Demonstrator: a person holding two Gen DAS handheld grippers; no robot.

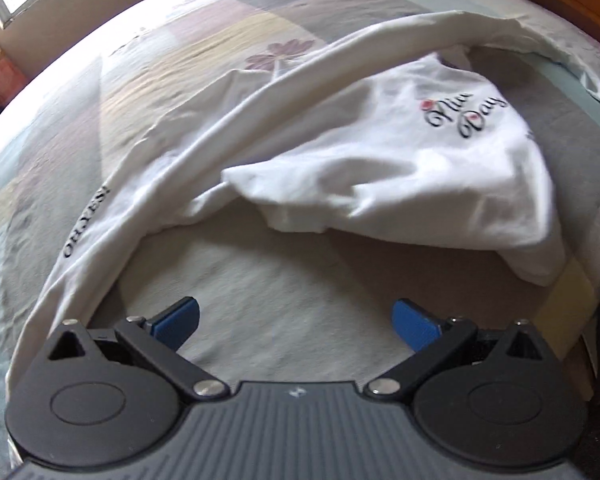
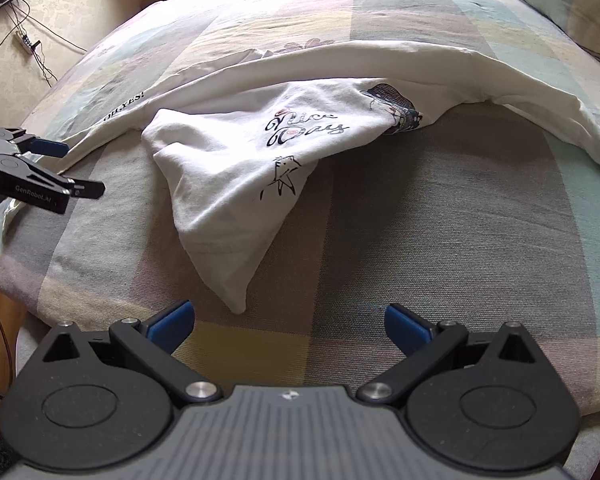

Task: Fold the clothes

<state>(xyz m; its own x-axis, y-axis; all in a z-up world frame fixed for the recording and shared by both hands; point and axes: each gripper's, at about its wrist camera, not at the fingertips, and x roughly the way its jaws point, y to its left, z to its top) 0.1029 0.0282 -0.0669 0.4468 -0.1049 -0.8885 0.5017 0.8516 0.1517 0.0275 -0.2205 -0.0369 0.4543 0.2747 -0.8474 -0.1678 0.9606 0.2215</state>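
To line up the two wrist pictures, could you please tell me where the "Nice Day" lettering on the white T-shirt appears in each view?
Left wrist: "Nice Day" lettering sits upper right, blurred, on the white T-shirt.
Right wrist: the lettering sits just above centre, left of the hat print.
Shared landmark: the "OH.YES!" text, left of the lettering in both.

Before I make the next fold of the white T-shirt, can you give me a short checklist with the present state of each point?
1. Left tongs open and empty: ok.
2. Right tongs open and empty: ok.
3. White T-shirt lies flat and smooth: not ok; one flap is turned over the body, with wrinkles.
4. Bedspread in front of the shirt is free for folding: ok.
5. Both sleeves can be seen: cannot tell.
6. Tongs apart from each other: ok; the left tongs are at the shirt's left edge.
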